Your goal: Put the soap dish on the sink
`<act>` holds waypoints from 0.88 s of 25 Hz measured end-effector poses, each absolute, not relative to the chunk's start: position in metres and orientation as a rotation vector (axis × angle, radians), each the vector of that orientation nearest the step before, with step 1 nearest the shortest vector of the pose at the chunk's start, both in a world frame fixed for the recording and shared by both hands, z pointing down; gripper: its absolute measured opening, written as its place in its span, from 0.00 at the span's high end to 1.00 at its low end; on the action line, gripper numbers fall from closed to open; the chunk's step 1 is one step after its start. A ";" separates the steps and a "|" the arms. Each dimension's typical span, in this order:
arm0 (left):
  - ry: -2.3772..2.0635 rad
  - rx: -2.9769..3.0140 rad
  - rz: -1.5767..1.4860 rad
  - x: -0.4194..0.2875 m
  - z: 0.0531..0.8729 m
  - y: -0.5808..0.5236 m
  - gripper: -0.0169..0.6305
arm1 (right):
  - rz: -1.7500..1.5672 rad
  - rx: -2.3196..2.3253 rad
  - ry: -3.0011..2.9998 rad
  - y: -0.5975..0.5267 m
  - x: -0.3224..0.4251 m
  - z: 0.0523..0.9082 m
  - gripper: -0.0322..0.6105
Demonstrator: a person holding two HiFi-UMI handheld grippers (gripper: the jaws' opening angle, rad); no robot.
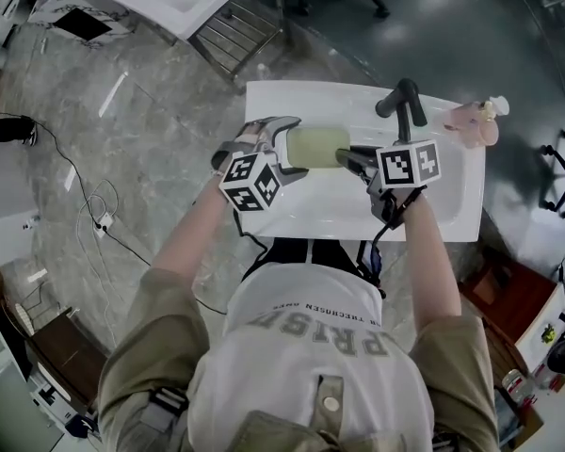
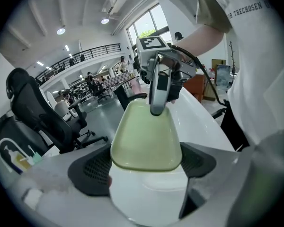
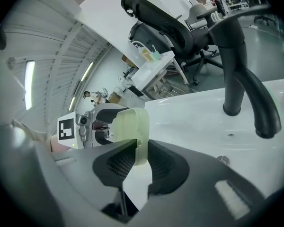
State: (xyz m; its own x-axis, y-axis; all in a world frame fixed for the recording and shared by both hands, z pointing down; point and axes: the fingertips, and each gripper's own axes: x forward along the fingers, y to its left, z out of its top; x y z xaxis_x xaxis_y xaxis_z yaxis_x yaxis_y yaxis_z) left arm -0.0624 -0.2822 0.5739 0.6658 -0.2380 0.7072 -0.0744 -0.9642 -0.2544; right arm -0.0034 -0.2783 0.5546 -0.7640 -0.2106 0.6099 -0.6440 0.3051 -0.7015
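Note:
A pale green soap dish (image 1: pixel 317 145) hangs over the basin of the white sink (image 1: pixel 452 210), carried between both grippers. My left gripper (image 1: pixel 289 149) is shut on it: in the left gripper view the soap dish (image 2: pixel 146 136) spans the gap of the left gripper (image 2: pixel 144 168) and its side rims rest against both pads. My right gripper (image 1: pixel 350 158) pinches the dish's opposite end. In the right gripper view the right gripper (image 3: pixel 139 156) is shut on the thin edge of the soap dish (image 3: pixel 131 126), which stands on edge there.
A black faucet (image 1: pixel 404 102) rises at the back of the sink, seen close as the faucet (image 3: pixel 241 74) in the right gripper view. A pink object (image 1: pixel 474 126) sits on the sink's far right corner. Cables (image 1: pixel 94 217) lie on the floor to the left.

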 end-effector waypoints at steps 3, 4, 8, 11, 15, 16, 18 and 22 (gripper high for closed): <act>0.232 -2.679 -1.214 -0.065 0.585 -0.296 0.26 | 1.459 0.778 -2.125 -0.292 -0.006 0.564 0.83; 0.227 -2.680 -1.224 -0.066 0.588 -0.301 0.26 | 1.460 0.783 -2.111 -0.296 -0.007 0.567 0.83; 0.202 -2.691 -1.267 -0.066 0.603 -0.318 0.26 | 1.460 0.808 -2.067 -0.312 -0.006 0.578 0.83; 0.178 -2.696 -1.291 -0.063 0.614 -0.328 0.26 | 1.462 0.823 -2.043 -0.322 -0.003 0.587 0.83; 0.158 -2.700 -1.324 -0.060 0.627 -0.337 0.26 | 1.467 0.841 -2.015 -0.331 0.000 0.599 0.83; 0.154 -2.700 -1.332 -0.059 0.631 -0.339 0.26 | 1.468 0.848 -2.008 -0.333 0.001 0.602 0.83; 0.148 -2.700 -1.346 -0.058 0.638 -0.343 0.26 | 1.469 0.860 -1.995 -0.337 0.003 0.609 0.83; 0.130 -2.696 -1.374 -0.056 0.650 -0.350 0.26 | 1.473 0.875 -1.972 -0.344 0.005 0.619 0.83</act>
